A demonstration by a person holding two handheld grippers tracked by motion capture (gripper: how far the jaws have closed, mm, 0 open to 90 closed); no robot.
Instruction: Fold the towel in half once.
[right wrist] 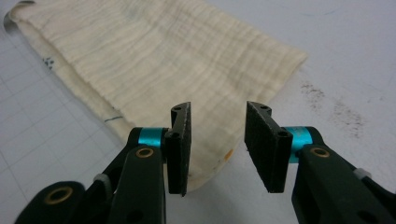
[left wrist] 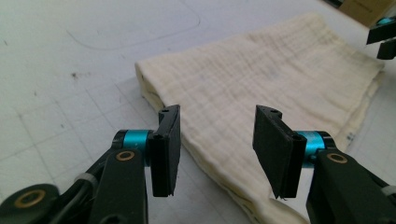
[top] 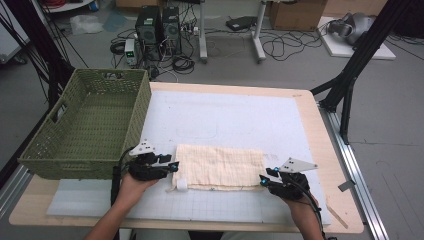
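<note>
Cloth point(top: 218, 167), folded cream, lies flat on the bench point(top: 320, 125) with its long axis running between both hands; left hand-held gripper point(top: 172, 166) and right hand-held gripper point(top: 264, 180) sit at opposite short ends, jaws spread and empty, equally near

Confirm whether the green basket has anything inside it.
No, the green basket at the table's left shows only its bare woven floor in the high view.

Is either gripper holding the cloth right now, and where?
Neither. The left gripper and right gripper are open, poised at opposite ends of the folded cloth.
</note>
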